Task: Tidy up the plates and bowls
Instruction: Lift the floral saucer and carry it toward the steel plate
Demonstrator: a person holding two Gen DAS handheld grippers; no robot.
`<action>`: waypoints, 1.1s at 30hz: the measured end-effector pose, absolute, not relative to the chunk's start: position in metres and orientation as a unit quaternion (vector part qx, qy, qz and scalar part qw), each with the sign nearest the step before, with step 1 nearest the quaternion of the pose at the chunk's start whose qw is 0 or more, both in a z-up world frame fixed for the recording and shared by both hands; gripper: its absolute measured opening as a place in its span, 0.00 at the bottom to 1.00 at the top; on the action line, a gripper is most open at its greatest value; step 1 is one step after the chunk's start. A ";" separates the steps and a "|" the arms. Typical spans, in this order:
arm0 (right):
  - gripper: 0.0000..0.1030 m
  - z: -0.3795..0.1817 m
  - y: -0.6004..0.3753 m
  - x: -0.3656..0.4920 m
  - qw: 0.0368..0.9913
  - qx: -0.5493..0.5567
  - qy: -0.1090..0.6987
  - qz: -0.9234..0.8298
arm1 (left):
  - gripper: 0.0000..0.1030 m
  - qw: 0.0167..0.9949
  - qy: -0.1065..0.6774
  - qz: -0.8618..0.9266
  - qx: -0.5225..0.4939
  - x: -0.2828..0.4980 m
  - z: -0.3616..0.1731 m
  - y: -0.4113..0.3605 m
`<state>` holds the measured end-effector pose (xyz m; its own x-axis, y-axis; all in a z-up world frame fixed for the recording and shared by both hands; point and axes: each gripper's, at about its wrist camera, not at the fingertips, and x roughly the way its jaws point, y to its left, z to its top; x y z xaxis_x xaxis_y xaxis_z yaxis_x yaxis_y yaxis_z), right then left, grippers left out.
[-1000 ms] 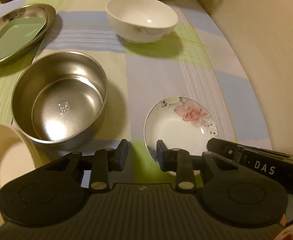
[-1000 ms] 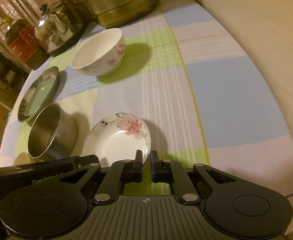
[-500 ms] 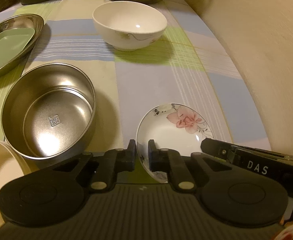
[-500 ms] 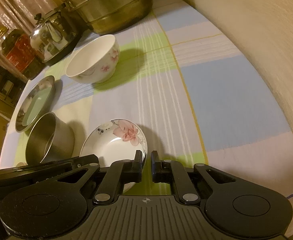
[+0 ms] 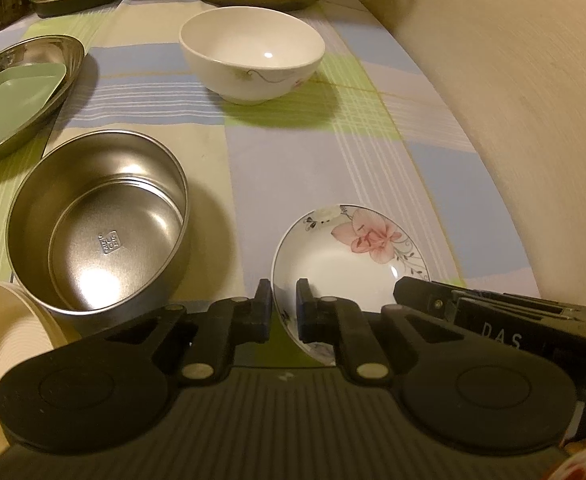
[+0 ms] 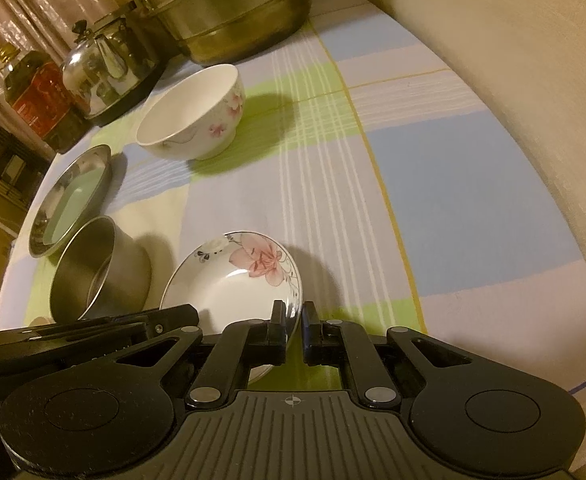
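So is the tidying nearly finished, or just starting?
Barely begun. Done: a green tray already sits in the steel plate. In hand: both the left gripper and right gripper pinch the flowered saucer's rim. Left: the white bowl and steel bowl stand separate.

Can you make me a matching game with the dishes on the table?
Things:
1. flower plate
2. steel bowl
3. white bowl
4. green tray

Places:
A. lying in a steel dish
B. far end, near the big pot
C. rim between both grippers' fingers
D. left of the flower plate, empty

Pairs: 1-C, 2-D, 3-B, 4-A
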<state>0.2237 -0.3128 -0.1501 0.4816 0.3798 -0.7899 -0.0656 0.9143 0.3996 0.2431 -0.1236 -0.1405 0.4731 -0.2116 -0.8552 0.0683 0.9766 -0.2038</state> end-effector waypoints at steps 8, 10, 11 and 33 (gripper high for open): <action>0.07 -0.143 -0.313 0.220 0.849 0.158 0.487 0.132 | 0.10 0.859 0.500 -0.085 -0.073 0.238 -0.134 -0.121; 0.07 -0.140 -0.313 0.219 0.850 0.158 0.485 0.133 | 0.10 0.860 0.498 -0.086 -0.073 0.236 -0.131 -0.121; 0.07 -0.139 -0.313 0.218 0.850 0.158 0.484 0.134 | 0.10 0.861 0.497 -0.087 -0.074 0.235 -0.130 -0.120; 0.07 -0.081 -0.269 0.195 0.865 0.148 0.454 0.155 | 0.10 0.883 0.453 -0.087 -0.090 0.207 -0.071 -0.059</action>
<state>0.1954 -0.2688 -0.0814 0.5391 0.4014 -0.7404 -0.1332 0.9087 0.3956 0.2068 -0.0590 -0.0705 0.5745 -0.2357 -0.7838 0.0730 0.9686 -0.2377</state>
